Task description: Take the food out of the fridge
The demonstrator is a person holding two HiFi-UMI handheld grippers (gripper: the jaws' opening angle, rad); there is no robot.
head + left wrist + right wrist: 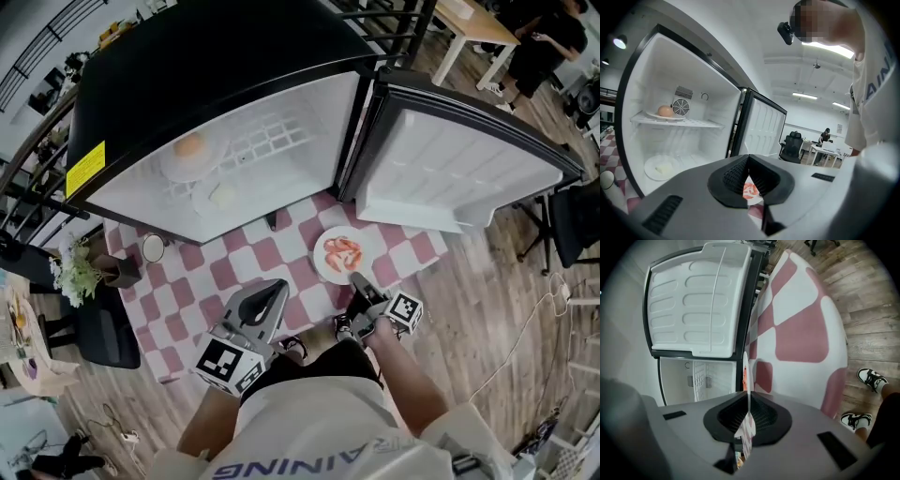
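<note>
The fridge (141,84) stands open on a pink-and-white checkered cloth (234,272). Its wire shelf carries a plate with a round orange food (190,150) (665,111). Lower down lies a plate with a pale food (221,197) (661,166). A white plate of red shrimp (342,253) rests on the cloth in front of the door. My right gripper (357,278) (748,401) is shut on that plate's near rim (746,366), seen edge-on between the jaws. My left gripper (278,286) (749,159) is shut and empty, pointing at the fridge.
The fridge door (450,159) swings open to the right. A white cup (153,247) and a flower bunch (75,272) sit at the cloth's left, with a black chair (108,328) nearby. Wooden floor (487,309) lies to the right; the person's shoes (872,378) are close.
</note>
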